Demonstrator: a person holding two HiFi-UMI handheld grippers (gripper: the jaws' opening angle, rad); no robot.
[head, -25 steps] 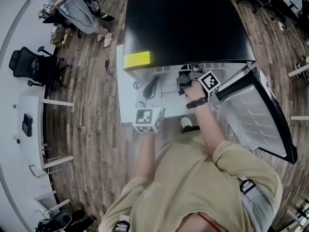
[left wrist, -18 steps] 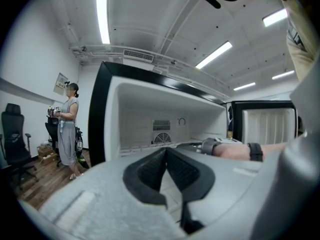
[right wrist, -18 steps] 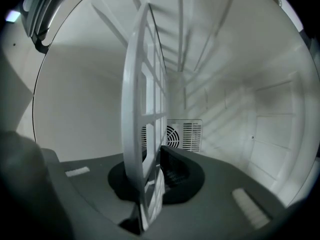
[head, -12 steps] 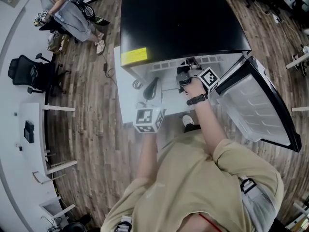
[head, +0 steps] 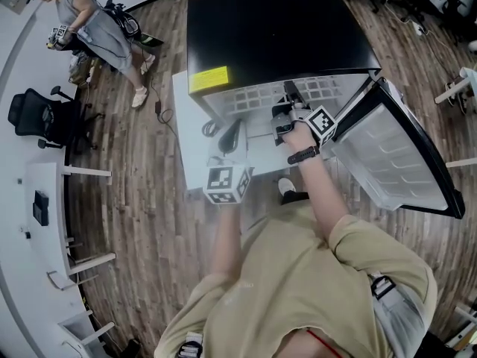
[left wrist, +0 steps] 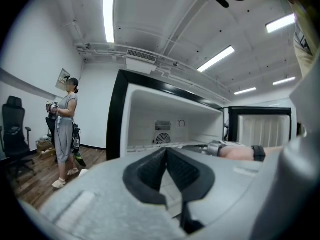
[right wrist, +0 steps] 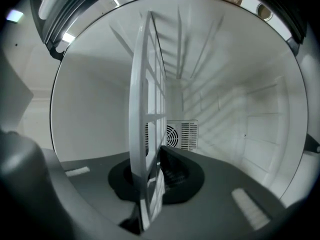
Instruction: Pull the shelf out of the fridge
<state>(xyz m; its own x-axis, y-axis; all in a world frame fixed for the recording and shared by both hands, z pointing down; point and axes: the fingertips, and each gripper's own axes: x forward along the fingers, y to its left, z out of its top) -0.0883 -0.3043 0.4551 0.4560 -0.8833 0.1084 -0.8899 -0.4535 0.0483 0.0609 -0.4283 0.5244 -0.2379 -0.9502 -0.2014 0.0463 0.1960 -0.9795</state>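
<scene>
The white wire shelf sticks partway out of the black-topped fridge in the head view. My right gripper is shut on the shelf's front edge. In the right gripper view the shelf runs edge-on between the pads, with the white fridge interior and a fan vent behind it. My left gripper hangs in front of the fridge's lower left part, shut and holding nothing. The left gripper view looks into the open fridge and shows my right forearm reaching in.
The fridge door stands swung open at the right. A person stands at the far left near an office chair. A white desk lies along the left wall. The floor is wood.
The shelf has slid outward from the fridge; more of its grid shows under the black top than before. The right gripper kept its hold. The left gripper stayed about where it was.
</scene>
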